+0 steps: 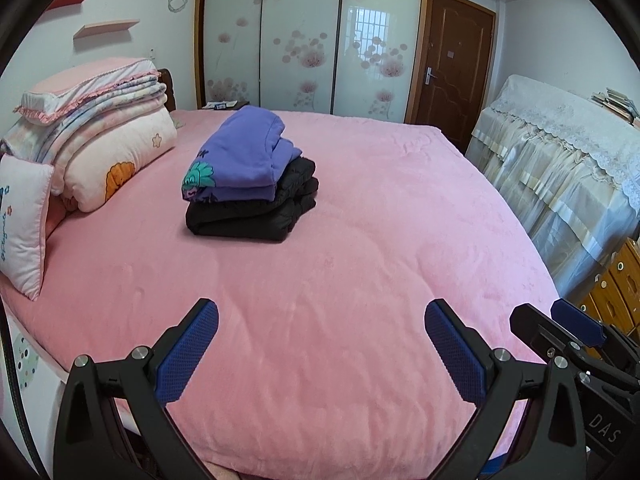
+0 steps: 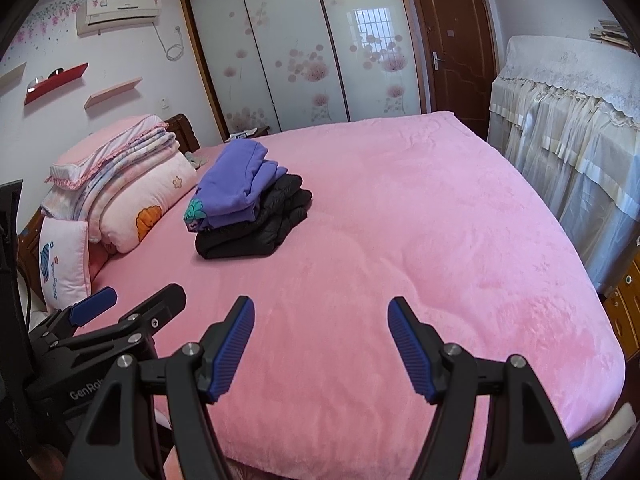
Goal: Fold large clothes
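Observation:
A folded purple sweatshirt point(image 1: 244, 156) with a teal print lies on top of a folded black padded garment point(image 1: 256, 212), stacked on the pink bed point(image 1: 340, 280) toward its head. The stack also shows in the right wrist view, purple point(image 2: 232, 188) over black point(image 2: 256, 228). My left gripper point(image 1: 320, 320) is open and empty above the bed's near edge, well short of the stack. My right gripper point(image 2: 320, 316) is open and empty beside it, also over the near edge. Each gripper shows at the edge of the other's view, the right one point(image 1: 568, 328) and the left one point(image 2: 132, 304).
Folded quilts and pillows point(image 1: 100, 136) are piled at the bed's head on the left, with a small white cushion point(image 1: 24, 224) in front. A lace-covered cabinet point(image 1: 560, 160) stands along the right side. Wardrobe doors point(image 1: 300, 40) and a brown door point(image 1: 452, 64) are behind.

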A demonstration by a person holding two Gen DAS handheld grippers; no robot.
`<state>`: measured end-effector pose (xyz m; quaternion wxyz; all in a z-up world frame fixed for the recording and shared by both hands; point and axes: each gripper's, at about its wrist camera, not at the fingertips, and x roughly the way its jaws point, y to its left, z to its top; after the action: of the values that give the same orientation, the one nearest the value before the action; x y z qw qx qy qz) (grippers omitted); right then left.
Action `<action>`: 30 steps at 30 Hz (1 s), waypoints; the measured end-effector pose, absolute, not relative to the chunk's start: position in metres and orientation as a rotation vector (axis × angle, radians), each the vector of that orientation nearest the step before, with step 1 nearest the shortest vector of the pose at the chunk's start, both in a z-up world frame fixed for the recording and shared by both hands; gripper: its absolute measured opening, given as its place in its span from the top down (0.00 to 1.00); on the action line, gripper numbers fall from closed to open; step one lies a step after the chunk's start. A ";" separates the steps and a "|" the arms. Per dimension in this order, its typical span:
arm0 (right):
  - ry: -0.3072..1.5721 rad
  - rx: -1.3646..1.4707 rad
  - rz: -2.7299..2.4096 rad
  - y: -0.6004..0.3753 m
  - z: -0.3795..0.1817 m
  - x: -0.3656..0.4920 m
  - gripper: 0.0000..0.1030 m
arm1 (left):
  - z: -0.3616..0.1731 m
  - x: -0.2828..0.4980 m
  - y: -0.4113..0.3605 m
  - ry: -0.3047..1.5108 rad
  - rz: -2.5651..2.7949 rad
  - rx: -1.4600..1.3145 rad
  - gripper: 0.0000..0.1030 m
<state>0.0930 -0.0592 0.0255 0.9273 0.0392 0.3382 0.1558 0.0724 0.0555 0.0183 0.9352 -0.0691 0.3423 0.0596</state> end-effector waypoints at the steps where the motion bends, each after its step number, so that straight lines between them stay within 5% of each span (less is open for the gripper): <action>1: 0.697 0.072 0.317 -0.057 0.025 0.091 0.32 | 0.017 0.071 0.057 0.705 0.121 -0.144 0.01; 30: 0.700 0.043 0.304 -0.056 0.025 0.074 0.32 | 0.018 0.052 0.057 0.702 0.147 -0.114 0.02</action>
<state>0.0744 -0.0556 0.0248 0.9279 0.0207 0.3414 0.1484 0.0520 0.0574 0.0183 0.9347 -0.0558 0.3435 0.0718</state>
